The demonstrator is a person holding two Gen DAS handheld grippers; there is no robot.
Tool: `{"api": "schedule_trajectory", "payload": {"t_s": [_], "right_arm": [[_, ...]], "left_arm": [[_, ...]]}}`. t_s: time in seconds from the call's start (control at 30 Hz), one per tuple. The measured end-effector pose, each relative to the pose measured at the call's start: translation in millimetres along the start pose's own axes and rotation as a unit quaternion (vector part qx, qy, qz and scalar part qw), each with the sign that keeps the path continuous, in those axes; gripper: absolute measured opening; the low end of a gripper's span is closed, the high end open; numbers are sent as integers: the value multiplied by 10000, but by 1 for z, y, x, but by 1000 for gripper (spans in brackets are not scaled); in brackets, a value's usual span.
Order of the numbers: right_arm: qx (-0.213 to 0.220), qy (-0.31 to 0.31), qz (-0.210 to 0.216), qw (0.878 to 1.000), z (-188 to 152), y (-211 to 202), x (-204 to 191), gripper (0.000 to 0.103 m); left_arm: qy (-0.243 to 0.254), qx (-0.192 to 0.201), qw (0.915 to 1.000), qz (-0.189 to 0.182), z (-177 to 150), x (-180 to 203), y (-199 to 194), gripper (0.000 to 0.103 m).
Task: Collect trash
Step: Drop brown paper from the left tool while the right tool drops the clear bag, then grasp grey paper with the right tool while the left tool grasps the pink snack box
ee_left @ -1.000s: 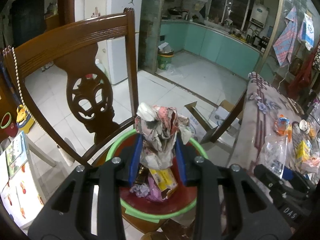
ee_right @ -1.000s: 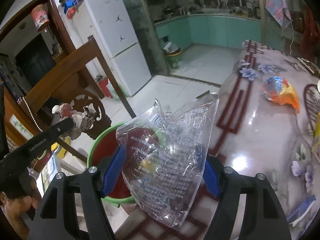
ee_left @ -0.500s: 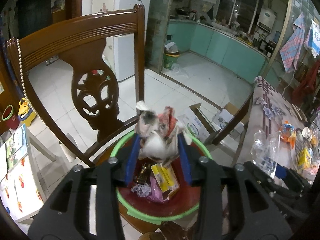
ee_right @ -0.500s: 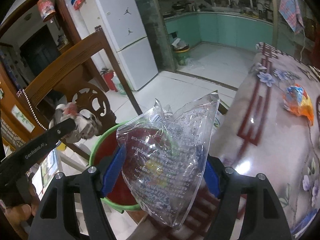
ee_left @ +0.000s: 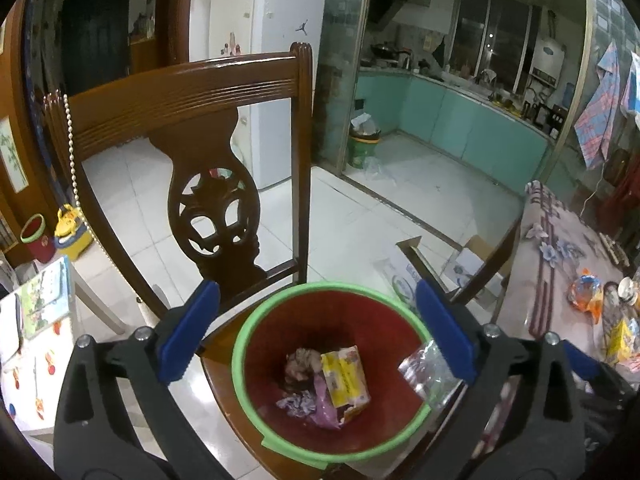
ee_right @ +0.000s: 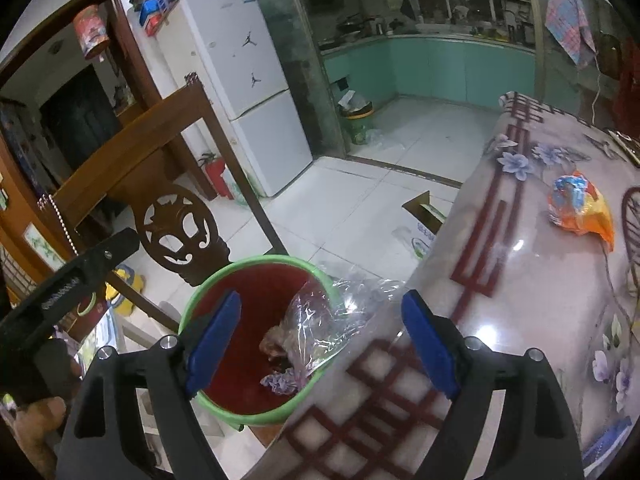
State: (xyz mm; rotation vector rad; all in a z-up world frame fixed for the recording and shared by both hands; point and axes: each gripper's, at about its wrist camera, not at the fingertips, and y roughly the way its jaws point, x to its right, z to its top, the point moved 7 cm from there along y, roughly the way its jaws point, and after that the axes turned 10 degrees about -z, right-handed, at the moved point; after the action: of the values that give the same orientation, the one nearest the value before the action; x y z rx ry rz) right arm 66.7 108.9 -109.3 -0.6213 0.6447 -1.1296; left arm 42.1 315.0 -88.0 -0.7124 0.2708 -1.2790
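I see my left gripper (ee_left: 318, 334) opening wide, nothing between its fingers, above the bin (ee_left: 244, 364); my right gripper (ee_right: 322, 344) opens, clear bag (ee_right: 320, 320) dropping free.

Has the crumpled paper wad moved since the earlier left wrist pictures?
Yes. It has dropped from between the left gripper's pads, whose jaws are opening, down inside the bin, below the green rim, beside the yellow wrapper.
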Motion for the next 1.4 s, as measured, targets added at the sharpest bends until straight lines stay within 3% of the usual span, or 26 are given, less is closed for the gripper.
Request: {"api": "schedule_trajectory", "payload": {"t_s": [0.4, 0.47, 0.7, 0.83, 1.0, 1.13, 1.23, 1.4], "right_arm": [[359, 150, -361, 9986, -14, -73, 50, 81], [452, 145, -510, 9976, -18, -91, 65, 87], [582, 446, -1098, 9912, -47, -150, 145, 89], [513, 686, -1585, 9836, -71, -180, 201, 89], [451, 1115, -2177, 9686, -97, -212, 275, 89], [486, 1999, -2156, 9546, -106, -230, 335, 89], [436, 2160, -2554, 9414, -106, -242, 374, 91], [-191, 2387, -3012, 9230, -125, -233, 445, 92]], "left_arm": [[354, -226, 9985, -337, -8, 43, 6, 97], [453, -250, 9976, -453, -10, 58, 5, 97], [887, -156, 9940, -626, -12, 110, -3, 97], [882, -335, 9901, -1043, -22, 143, -3, 97], [1193, -602, 9770, -1660, -43, 201, -10, 97], [1510, -742, 9624, -2131, -60, 250, -17, 98], [1799, -823, 9515, -2354, -73, 278, -21, 98], [2053, -967, 9389, -2587, -91, 307, -22, 98]]}}
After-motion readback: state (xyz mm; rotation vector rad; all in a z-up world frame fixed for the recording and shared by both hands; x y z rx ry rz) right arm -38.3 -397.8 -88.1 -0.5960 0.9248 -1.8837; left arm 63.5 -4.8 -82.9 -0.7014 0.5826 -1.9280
